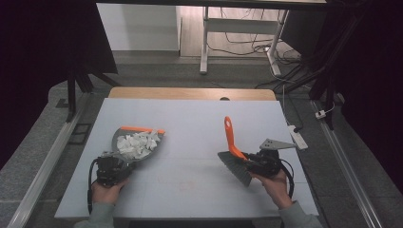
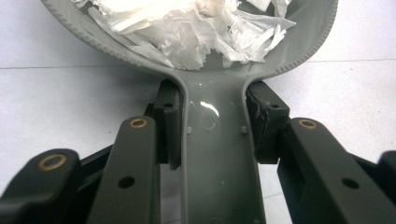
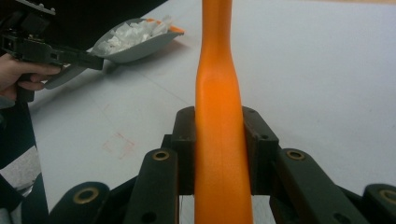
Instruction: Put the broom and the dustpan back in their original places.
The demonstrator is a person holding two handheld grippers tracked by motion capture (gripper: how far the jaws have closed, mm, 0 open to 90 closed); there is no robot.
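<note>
Gripping one dustpan [image 1: 138,145] of paper, left claw [image 1: 115,164]; right claw [image 1: 251,162] clamps one brush [image 1: 234,152].

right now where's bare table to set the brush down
Bare table lies between the dustpan and the brush, along the far edge, and along the near edge between the hands. The dustpan, full of paper scraps, takes the left; the right gripper crowds the right.

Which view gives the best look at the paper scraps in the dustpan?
The left gripper view: the paper scraps lie close up in the dustpan, torn edges clear. The high view shows the whole small pile; the right gripper view shows it far off.
</note>
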